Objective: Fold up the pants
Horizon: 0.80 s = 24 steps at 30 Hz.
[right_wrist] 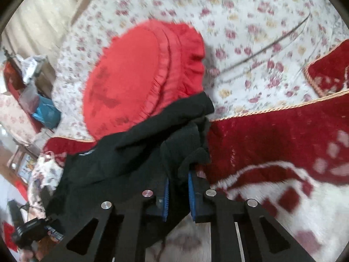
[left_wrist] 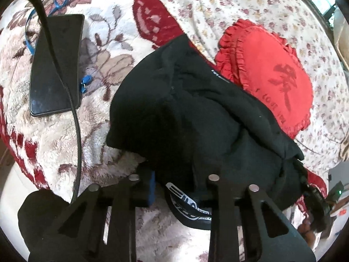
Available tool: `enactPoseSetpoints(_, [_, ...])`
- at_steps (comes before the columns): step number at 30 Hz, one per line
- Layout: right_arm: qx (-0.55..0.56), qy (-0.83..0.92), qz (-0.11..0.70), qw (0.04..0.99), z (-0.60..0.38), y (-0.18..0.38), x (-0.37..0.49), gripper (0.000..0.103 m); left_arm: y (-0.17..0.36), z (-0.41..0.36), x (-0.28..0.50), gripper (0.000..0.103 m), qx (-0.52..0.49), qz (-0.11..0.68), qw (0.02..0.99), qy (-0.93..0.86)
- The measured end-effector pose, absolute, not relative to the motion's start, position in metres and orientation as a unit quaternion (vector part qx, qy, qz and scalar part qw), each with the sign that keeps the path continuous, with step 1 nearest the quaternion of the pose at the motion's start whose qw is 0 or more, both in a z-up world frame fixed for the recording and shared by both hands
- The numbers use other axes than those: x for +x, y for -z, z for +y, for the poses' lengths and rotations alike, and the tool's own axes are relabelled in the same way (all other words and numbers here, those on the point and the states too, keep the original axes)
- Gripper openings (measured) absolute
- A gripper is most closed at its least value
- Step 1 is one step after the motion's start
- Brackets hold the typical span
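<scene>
**Black pants gripped at two points above the bed**

The soft black knit pants point(left_wrist: 196, 113) are held bunched over the plush cream-and-red floral blanket point(left_wrist: 65, 131), their far edge draped against the round red ruffled cushion point(left_wrist: 268, 74). In the right wrist view the right gripper point(right_wrist: 178, 187) is seen clamped on a thick fold of the cloth, the blue ribbed pads point(right_wrist: 192, 193) pressed against it from both sides; this grip is judged to give a firm corner for lifting and spreading the garment. The left gripper point(left_wrist: 181, 187) is set into the waistband point(left_wrist: 187, 205), a stretchy black band printed with white lettering; only one blue pad point(left_wrist: 152, 187) is visible, the rest being buried in fabric, so the jaws are taken to be drawn together on that band. The fabric is matte, heavy and creased, not yet laid flat, so the folding is judged barely begun. A flat black glossy phone point(left_wrist: 56, 65) with a black braided cable point(left_wrist: 72, 100) lies on the blanket, well apart from the pants.
</scene>
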State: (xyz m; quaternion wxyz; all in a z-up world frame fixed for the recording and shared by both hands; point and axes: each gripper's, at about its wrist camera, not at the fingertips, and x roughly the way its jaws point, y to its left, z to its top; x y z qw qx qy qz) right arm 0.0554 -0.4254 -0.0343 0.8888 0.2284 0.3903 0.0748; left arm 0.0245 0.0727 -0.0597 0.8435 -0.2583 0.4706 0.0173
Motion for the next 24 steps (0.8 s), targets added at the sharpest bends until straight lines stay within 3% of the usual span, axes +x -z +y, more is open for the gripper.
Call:
enactPoseSetpoints(6, [0.19, -0.075, 0.407, 0.89, -0.44, 0.005, -0.019, 0.014, 0.043, 0.078, 0.004, 0.021, -0.245, 0.459, 0.854, -0.004])
enactPoseSetpoints(10, [0.163, -0.061, 0.469, 0.866, -0.443, 0.034, -0.048, 0.015, 0.06, 0.084, -0.002, 0.021, -0.233, 0.487, 0.842, -0.01])
enactPoseSetpoints(13, [0.164, -0.028, 0.509, 0.845, -0.454, 0.055, -0.049, 0.026, 0.072, 0.085, -0.002, 0.022, -0.236, 0.504, 0.83, -0.013])
enactPoseSetpoints(15, [0.171, -0.001, 0.485, 0.858, -0.467, 0.044, -0.054, 0.035, 0.067, 0.085, -0.007, 0.024, -0.228, 0.497, 0.837, -0.018])
enactPoseSetpoints(19, [0.129, 0.047, 0.454, 0.88, -0.483, 0.018, -0.054, 0.043, 0.048, 0.086, -0.015, 0.03, -0.206, 0.483, 0.851, -0.022])
enactPoseSetpoints(24, [0.134, 0.015, 0.455, 0.88, -0.482, 0.022, -0.032, 0.047, 0.03, 0.084, -0.027, 0.03, -0.165, 0.469, 0.867, -0.04])
